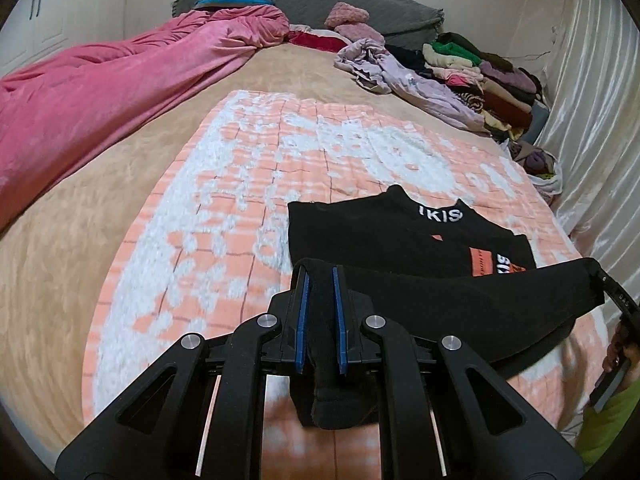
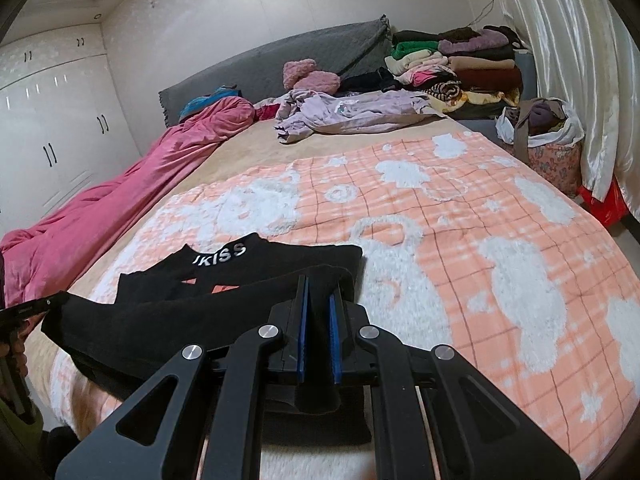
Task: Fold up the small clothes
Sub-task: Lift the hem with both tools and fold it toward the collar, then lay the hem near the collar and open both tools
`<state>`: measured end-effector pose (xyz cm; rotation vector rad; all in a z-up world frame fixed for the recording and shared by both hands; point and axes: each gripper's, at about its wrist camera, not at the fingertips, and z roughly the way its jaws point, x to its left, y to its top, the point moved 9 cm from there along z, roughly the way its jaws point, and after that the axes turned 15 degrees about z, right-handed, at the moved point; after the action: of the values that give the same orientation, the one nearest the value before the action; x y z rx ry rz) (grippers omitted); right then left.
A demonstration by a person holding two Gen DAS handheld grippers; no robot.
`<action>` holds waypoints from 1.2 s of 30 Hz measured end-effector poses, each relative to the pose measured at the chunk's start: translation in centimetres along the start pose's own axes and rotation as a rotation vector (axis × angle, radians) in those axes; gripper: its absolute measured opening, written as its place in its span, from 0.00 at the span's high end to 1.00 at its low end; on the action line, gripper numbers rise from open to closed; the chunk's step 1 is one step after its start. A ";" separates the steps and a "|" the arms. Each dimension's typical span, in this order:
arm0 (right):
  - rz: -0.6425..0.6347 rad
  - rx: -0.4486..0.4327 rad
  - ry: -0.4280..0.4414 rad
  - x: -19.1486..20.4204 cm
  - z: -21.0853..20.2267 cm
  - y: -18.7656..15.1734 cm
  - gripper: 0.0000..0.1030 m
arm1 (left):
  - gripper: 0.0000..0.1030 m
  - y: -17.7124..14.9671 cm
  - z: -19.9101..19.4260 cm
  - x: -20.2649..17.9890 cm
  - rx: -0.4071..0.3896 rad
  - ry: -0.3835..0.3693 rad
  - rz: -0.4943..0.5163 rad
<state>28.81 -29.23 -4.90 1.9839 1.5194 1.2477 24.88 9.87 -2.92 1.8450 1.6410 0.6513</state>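
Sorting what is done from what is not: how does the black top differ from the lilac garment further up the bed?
The black top lies flat on the checked blanket; the lilac garment sits crumpled on the tan sheet. The top's near edge is gripped by both tongs, left and right; the lilac garment is untouched. Both are unfolded.

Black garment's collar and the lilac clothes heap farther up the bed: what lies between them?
Only bare blanket, orange-and-white checked, then a strip of tan bedsheet, between the black garment and the lilac heap; clearest in the right wrist view.
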 end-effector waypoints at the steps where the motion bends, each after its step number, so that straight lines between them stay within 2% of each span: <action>1: 0.002 0.002 -0.005 0.0 0.5 0.2 0.92 | 0.95 0.3 0.4 0.1 0.004 0.004 0.001; 15: 0.052 0.047 -0.054 -1.3 5.4 1.2 0.92 | 0.95 1.3 5.3 1.5 0.070 0.010 -0.027; 23: 0.062 0.098 -0.122 -2.5 7.7 -0.3 0.92 | 0.90 0.1 8.0 2.5 0.115 0.057 -0.026; 26: 0.062 0.105 -0.127 -2.8 7.7 -0.6 0.87 | 0.83 -0.3 8.0 3.2 0.112 0.049 -0.043; 27: 0.062 0.102 -0.132 -2.8 7.6 -0.6 0.80 | 0.80 -0.4 7.8 3.4 0.106 0.048 -0.049; 28: 0.066 0.097 -0.142 -3.0 7.3 -0.5 0.67 | 0.78 -0.3 7.3 3.7 0.091 0.048 -0.057; 29: 0.072 0.093 -0.139 -3.0 7.0 -0.4 0.64 | 0.77 -0.2 6.9 3.9 0.081 0.056 -0.061; 31: 0.082 0.075 -0.129 -3.0 6.2 -0.1 0.64 | 0.73 0.0 5.7 4.3 0.051 0.072 -0.057; 36: 0.049 0.043 -0.113 -2.2 3.8 -0.3 0.64 | 0.72 0.6 2.5 3.6 -0.018 0.098 -0.014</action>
<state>31.63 -30.21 -8.12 2.0931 1.4628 1.1101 27.55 13.17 -4.35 1.8129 1.7030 0.7591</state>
